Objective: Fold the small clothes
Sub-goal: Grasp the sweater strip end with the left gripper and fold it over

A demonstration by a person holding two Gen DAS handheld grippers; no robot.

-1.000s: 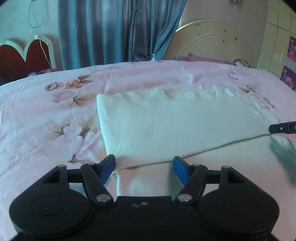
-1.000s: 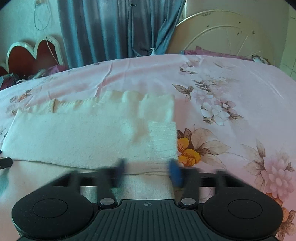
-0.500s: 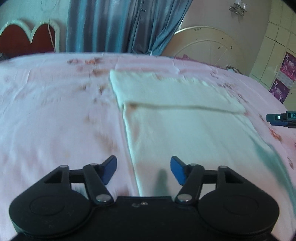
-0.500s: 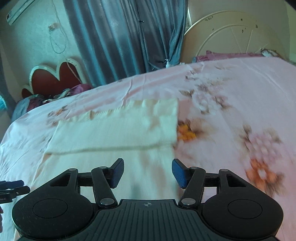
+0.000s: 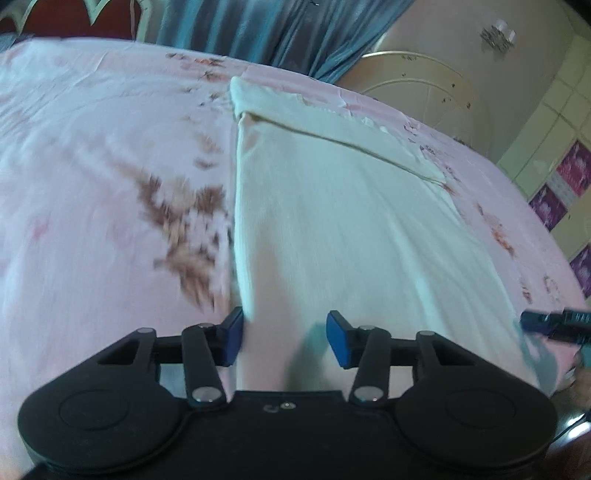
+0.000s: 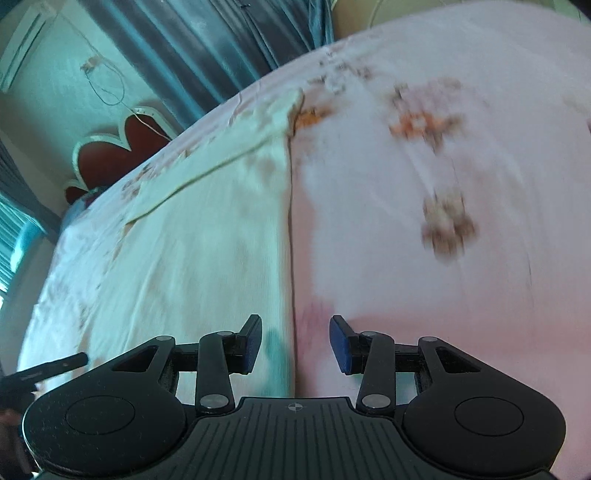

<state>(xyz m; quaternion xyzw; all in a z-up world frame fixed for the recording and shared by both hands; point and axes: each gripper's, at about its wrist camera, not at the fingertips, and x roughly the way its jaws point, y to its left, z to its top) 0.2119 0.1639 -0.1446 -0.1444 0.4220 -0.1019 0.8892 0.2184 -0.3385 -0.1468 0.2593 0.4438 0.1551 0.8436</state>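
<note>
A cream knitted garment [image 5: 343, 229] lies flat on the pink floral bed sheet [image 5: 92, 166], with its far part folded over toward me. My left gripper [image 5: 284, 338] is open and empty, its jaws astride the garment's near left edge. My right gripper [image 6: 295, 343] is open and empty, its jaws astride the garment's [image 6: 192, 251] near right edge. The right gripper's tip shows at the right of the left wrist view [image 5: 554, 321], and the left gripper's tip shows at the lower left of the right wrist view [image 6: 44, 369].
Blue curtains [image 5: 266, 29] hang behind the bed. A red heart-shaped headboard [image 6: 118, 147] stands at the far left. A round cream bed frame [image 5: 417, 85] and a tiled wall [image 5: 546, 147] are at the right. The sheet [image 6: 443, 221] spreads wide around the garment.
Both grippers have pulled back from the fold line to the garment's near end and tilted outward. Both stayed open and empty. The garment has not moved.
</note>
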